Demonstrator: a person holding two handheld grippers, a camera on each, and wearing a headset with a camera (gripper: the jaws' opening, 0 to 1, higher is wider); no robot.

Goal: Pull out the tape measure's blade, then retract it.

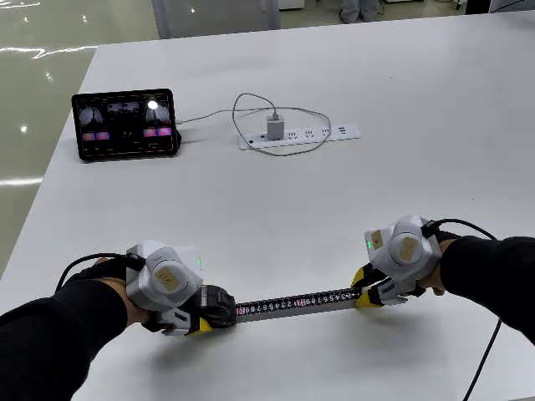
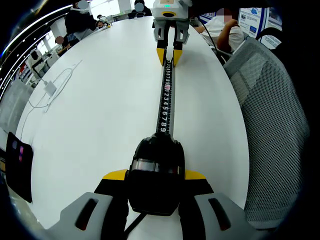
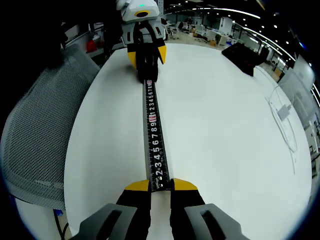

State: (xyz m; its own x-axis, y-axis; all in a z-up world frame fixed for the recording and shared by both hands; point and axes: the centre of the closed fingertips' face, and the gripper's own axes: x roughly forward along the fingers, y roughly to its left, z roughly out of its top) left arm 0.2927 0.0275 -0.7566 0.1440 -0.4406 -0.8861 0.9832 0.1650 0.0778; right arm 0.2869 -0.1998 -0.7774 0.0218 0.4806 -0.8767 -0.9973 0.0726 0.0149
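Observation:
A black tape measure case (image 1: 216, 306) (image 2: 156, 172) (image 3: 145, 59) rests near the table's front edge, and my left gripper (image 1: 194, 321) (image 2: 156, 176) is shut on it. Its dark blade (image 1: 297, 302) (image 2: 165, 97) (image 3: 152, 132), printed with white numbers, stretches to the right along the tabletop. My right gripper (image 1: 370, 294) (image 3: 160, 186) is shut on the blade's free end. In each gripper view the other gripper sits at the far end of the blade.
A tablet (image 1: 126, 124) stands at the back left. A white power strip (image 1: 299, 136) with a charger and looped cable (image 1: 261, 113) lies behind the work. A grey mesh chair (image 2: 272, 115) (image 3: 37, 130) stands beside the table's near edge. People sit at the table's far end (image 2: 80, 20).

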